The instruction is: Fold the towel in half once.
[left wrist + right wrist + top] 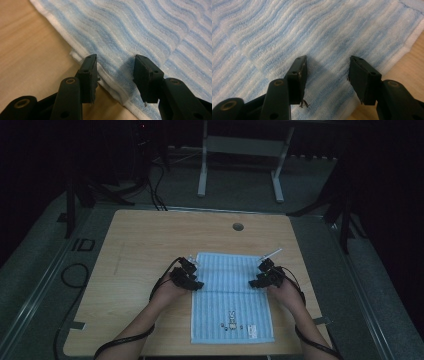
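Both tongs sit at mid-length of a blue striped towel (232,295) spread flat on the wooden table (140,240): left gripper (196,283) at its left edge, right gripper (254,283) at its right edge.

Along the left gripper (115,75), the jaws stand apart, straddling the white hem (110,86), gripping nothing.

Along the right gripper (327,75), the jaws likewise gape over the cloth (312,32) near its edge, released.

Closing from here could pinch only the top layer, or slide off the thick pile, so one side lags and the fold skews.
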`<state>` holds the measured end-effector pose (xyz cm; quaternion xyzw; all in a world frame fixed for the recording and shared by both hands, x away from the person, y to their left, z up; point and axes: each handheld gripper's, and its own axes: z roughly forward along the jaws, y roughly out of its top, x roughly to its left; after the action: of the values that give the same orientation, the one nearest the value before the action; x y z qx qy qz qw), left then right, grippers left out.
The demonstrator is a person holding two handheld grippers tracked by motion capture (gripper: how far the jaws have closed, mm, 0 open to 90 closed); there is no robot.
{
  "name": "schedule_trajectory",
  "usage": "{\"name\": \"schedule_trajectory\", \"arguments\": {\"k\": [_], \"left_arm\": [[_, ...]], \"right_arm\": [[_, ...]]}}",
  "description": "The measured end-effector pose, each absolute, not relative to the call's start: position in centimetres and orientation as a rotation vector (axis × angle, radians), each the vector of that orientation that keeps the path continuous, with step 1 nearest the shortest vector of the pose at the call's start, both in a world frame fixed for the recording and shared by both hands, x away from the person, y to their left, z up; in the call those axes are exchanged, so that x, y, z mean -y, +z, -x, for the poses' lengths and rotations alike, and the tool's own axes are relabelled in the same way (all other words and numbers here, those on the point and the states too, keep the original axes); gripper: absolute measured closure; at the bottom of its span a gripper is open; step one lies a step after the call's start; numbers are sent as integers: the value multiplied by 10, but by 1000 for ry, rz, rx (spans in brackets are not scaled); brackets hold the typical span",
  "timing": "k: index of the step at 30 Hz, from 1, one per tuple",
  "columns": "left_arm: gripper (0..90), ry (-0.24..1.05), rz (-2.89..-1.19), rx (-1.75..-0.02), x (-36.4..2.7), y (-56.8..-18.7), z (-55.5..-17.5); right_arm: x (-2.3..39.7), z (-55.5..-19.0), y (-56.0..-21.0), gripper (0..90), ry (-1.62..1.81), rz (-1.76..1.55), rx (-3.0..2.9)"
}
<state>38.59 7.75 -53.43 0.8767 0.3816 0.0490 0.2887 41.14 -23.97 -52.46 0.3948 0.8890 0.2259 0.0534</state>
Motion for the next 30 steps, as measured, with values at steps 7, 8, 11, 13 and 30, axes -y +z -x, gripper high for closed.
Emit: {"name": "schedule_trajectory", "arguments": {"k": [7, 8, 11, 13, 30], "left_arm": [[538, 132, -2345, -1032, -73, -533, -394], [537, 126, -2354, -1033, -73, -532, -394], [513, 126, -2341, -1028, -76, -519, -400], [513, 140, -2308, -1048, -79, -507, -406], [422, 181, -2299, -1219, -73, -515, -484]], "right_arm": [[242, -422, -524, 482, 679, -1222, -2688], [242, -423, -524, 482, 682, -1231, -2690], [243, -424, -519, 470, 675, -1224, -2697], [248, -427, -512, 469, 693, -1223, -2676], [264, -501, -494, 465, 658, -1496, -2528]]}}
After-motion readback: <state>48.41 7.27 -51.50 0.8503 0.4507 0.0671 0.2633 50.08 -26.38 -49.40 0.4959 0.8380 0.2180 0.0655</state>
